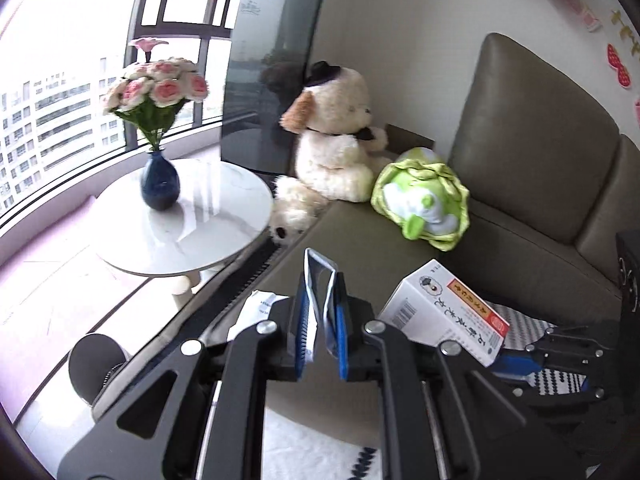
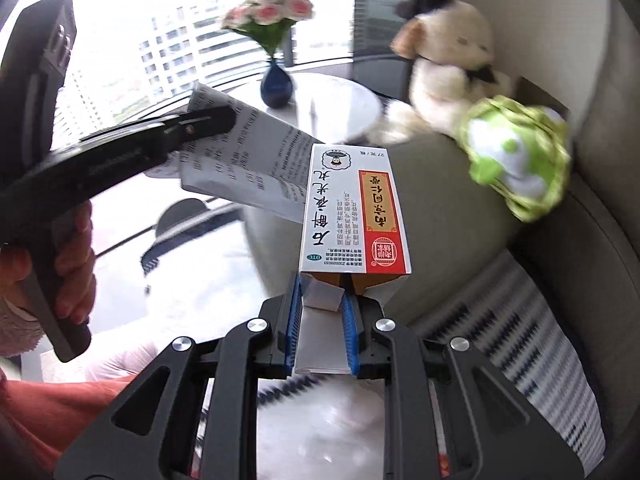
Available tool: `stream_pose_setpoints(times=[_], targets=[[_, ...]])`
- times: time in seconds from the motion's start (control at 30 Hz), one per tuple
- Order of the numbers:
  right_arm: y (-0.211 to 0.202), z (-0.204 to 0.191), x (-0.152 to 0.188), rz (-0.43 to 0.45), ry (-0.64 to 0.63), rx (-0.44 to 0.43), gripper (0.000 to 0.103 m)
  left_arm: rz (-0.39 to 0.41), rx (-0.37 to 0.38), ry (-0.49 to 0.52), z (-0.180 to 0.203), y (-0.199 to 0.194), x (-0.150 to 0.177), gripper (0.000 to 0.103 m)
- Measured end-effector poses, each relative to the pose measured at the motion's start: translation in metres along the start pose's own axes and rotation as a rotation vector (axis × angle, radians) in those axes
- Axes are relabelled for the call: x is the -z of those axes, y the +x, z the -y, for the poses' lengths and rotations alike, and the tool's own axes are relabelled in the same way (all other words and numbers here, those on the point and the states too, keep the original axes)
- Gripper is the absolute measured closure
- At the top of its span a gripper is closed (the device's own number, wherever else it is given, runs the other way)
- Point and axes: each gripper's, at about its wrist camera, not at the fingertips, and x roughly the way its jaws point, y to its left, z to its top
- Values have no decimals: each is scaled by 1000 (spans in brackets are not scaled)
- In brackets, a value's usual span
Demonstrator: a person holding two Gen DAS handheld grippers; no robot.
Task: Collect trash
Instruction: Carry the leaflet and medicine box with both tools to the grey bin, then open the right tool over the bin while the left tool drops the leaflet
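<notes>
My left gripper is shut on a folded printed paper leaflet, held edge-up above the sofa seat. In the right wrist view the same leaflet shows its printed face, pinched by the left gripper. My right gripper is shut on the open end flap of a white medicine box with a red-and-orange label. The box also shows in the left wrist view, held in the air just right of the left gripper, with the right gripper behind it.
An olive sofa holds a cream plush dog and a green cabbage plush. A round white side table carries a blue vase of pink flowers. A black-and-white patterned cloth lies on the seat. A large window is behind.
</notes>
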Motion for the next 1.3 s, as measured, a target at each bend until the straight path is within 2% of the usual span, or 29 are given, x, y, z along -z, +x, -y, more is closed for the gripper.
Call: stream_pose_setpoints(times=[0.23, 0.4, 0.53, 0.67, 0.87, 1.0, 1.07, 1.1, 1.3], targets=[[63, -99, -61, -9, -100, -156, 85, -33, -186, -55, -131, -18, 5, 91], [112, -174, -94, -37, -165, -263, 85, -69, -318, -113, -224, -36, 20, 91], [156, -226, -113, -64, -223, -316, 85, -106, -409, -144, -286, -44, 39, 91], [214, -275, -126, -113, -265, -352, 85, -148, -489, -151, -333, -46, 57, 91], [294, -326, -138, -168, -308, -359, 85, -205, -521, -177, -390, -28, 79, 91], [338, -349, -147, -211, -342, -354, 83, -216, -533, -176, -414, -16, 85, 91], [348, -354, -149, -224, -350, -352, 71, -225, -526, -173, -421, -8, 87, 91], [354, -356, -151, -223, -350, -348, 69, -229, -519, -171, -423, -3, 86, 91], [358, -351, -161, -212, -320, -354, 69, -234, -487, -139, -426, 15, 85, 91]])
